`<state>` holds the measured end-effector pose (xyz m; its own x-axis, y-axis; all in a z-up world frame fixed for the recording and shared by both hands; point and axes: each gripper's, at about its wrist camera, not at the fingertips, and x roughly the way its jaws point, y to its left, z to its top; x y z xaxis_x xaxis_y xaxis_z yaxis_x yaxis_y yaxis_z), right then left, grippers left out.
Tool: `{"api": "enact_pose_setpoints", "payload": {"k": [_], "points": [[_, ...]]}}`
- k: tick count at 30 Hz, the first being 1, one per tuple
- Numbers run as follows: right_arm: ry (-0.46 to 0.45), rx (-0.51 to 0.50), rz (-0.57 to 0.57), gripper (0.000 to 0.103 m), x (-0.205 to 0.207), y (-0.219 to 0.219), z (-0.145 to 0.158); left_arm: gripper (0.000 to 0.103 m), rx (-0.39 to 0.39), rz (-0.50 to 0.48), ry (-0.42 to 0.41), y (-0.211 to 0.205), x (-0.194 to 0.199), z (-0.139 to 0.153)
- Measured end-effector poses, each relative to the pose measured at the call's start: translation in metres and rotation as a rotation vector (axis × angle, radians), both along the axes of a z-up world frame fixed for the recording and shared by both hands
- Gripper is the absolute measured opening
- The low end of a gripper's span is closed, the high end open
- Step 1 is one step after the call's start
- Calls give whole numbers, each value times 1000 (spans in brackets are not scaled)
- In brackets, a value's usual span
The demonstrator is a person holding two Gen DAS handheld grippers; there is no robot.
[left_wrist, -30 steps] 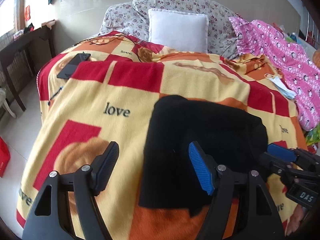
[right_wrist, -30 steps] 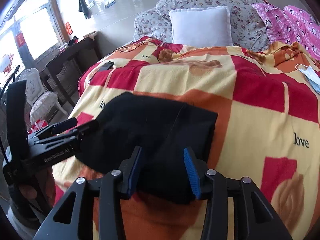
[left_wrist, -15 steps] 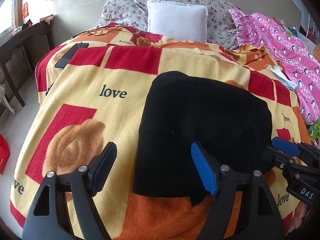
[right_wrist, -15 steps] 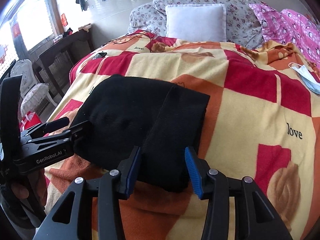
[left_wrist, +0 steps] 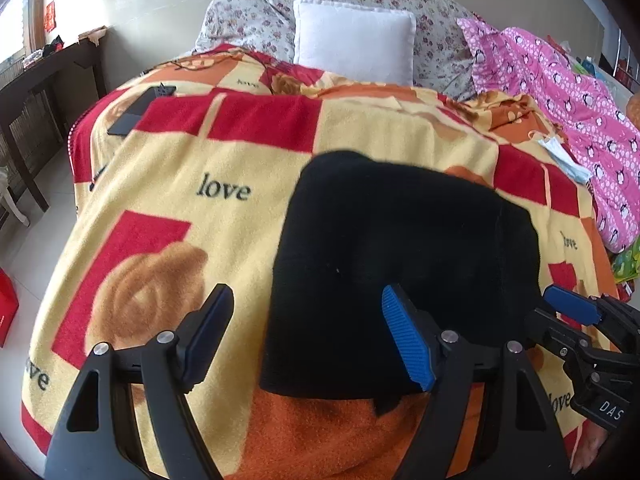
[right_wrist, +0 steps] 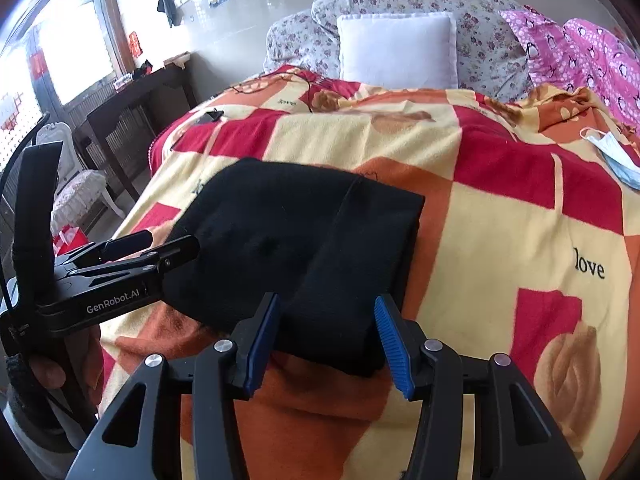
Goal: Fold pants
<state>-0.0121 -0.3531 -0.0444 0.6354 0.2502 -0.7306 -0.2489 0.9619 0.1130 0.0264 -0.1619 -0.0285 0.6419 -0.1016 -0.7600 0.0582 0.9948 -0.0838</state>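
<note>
Lay folded, black pants (left_wrist: pixel 400 264) on blanket (left_wrist: pixel 224 160); left tongs (left_wrist: pixel 308 332) and right tongs (right_wrist: pixel 326 336) released, empty.

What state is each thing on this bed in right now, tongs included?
Black pants: folded into a compact rectangle, flat on the blanket.
Left tongs: open, holding nothing.
Right tongs: open, holding nothing.
Blanket: spread over the bed.
White pillow: propped upright.
Face mask: lying loose.
</note>
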Motion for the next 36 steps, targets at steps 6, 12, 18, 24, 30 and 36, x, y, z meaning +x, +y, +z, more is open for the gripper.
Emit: {"api": "enact_pose_setpoints", "payload": {"k": [6,12,18,24,30,36], "points": [[28,-21,-16,59,1,-3,-15,81,-29,13,9,4,1,-4],[30,56,-21,59,1,-14,-8,81,-39,3,9,8,0,1],[54,171,-57,69,11,-27,-7,81,-76,6,14,21,5,5],[110,327,-96,69,30,-46,-21,81,-173,31,65,41,22,-1],[157,366,-72,72,51,-44,-38,83,-161,8,66,30,29,-7],[142,367,-68,73,56,-39,-38,87,-175,21,68,29,39,-11]]}}
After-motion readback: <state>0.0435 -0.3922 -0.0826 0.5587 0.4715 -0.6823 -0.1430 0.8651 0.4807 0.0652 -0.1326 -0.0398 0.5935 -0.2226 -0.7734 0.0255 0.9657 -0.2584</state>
